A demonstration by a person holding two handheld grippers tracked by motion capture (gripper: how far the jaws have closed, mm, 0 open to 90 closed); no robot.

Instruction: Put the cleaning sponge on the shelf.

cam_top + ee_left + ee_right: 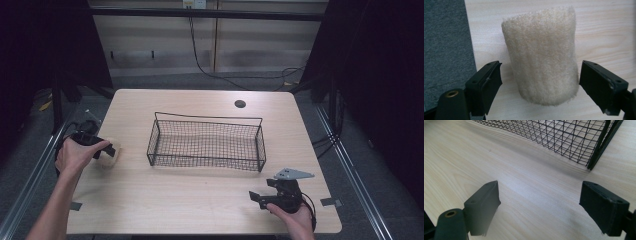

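Left jaws: you are holding them wide apart, one on each side of the cream fuzzy roll (541, 57); the right jaw is sitting just at the roll's edge, the left jaw is standing off it with bare wood showing between, and nothing is clamped.
Left gripper (539, 82): you are keeping it low at the table's left edge, with the grey floor (446, 42) showing just beyond that edge in the left gripper view.
Left hand (77, 152): you are wrapping it over the gripper's black body in the high view, your forearm coming in from the bottom left.
Fuzzy roll: it is lying on the wooden table (200, 195) near the left edge, well apart from the basket, a short plush cylinder with one end facing you.
Right jaws: you are holding them fully spread over bare wood, gripping nothing.
Right gripper (539, 205): you are pointing it toward the near right corner of the wire basket (564, 137), keeping clear of it.
Right hand (295, 217): you are holding it at the table's front right edge.
Wire basket: it is sitting upright in the middle of the table, black mesh, with the tabletop showing through its floor.
Table hole (240, 104): it is lying behind the basket, toward the far edge.
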